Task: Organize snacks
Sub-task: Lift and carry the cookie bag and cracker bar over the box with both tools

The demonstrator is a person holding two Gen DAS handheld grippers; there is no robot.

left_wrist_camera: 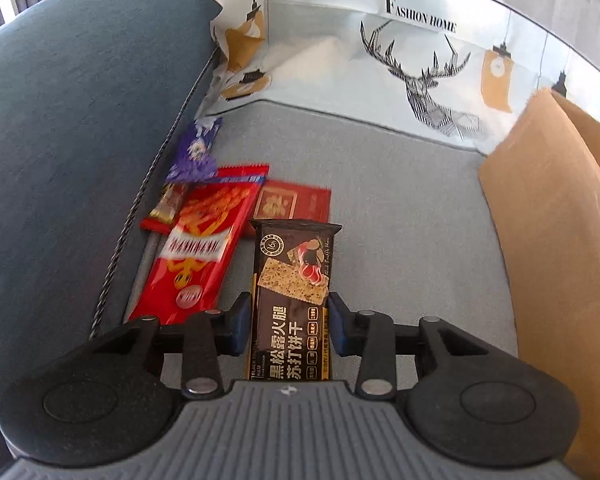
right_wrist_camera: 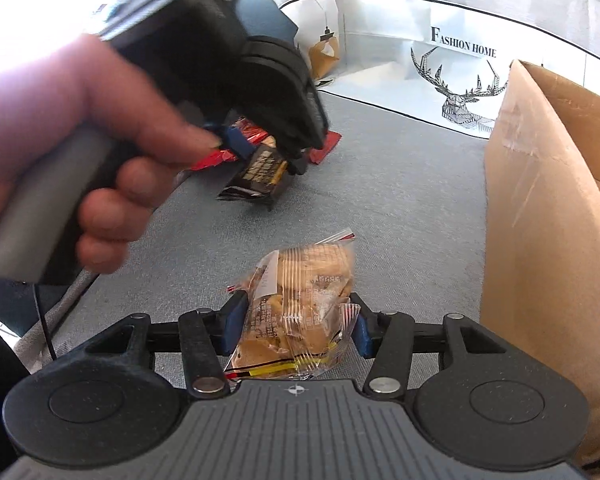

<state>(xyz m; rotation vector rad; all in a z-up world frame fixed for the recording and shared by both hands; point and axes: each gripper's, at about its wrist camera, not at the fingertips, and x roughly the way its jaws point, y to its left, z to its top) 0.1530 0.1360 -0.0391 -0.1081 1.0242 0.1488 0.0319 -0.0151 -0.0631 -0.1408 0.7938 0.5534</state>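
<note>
My left gripper [left_wrist_camera: 289,322] is shut on a black cracker packet [left_wrist_camera: 290,276] with gold lettering, its blue pads pressing both long edges. From the right wrist view the same gripper [right_wrist_camera: 260,148] hangs over the grey sofa seat [right_wrist_camera: 400,200] in a person's hand [right_wrist_camera: 80,120], with the black packet [right_wrist_camera: 260,176] tilted in it. My right gripper [right_wrist_camera: 298,328] is shut on a clear packet of yellow biscuits [right_wrist_camera: 300,296], held just above the seat. Left of the black packet lie a long red snack packet [left_wrist_camera: 196,256], a small red packet [left_wrist_camera: 300,204], a purple packet [left_wrist_camera: 196,152] and a small brown sweet [left_wrist_camera: 166,208].
An open cardboard box [left_wrist_camera: 560,220] [right_wrist_camera: 540,200] stands at the right on the seat. A dark blue armrest [left_wrist_camera: 80,120] borders the left side. White cushions with a deer print [left_wrist_camera: 420,72] line the back.
</note>
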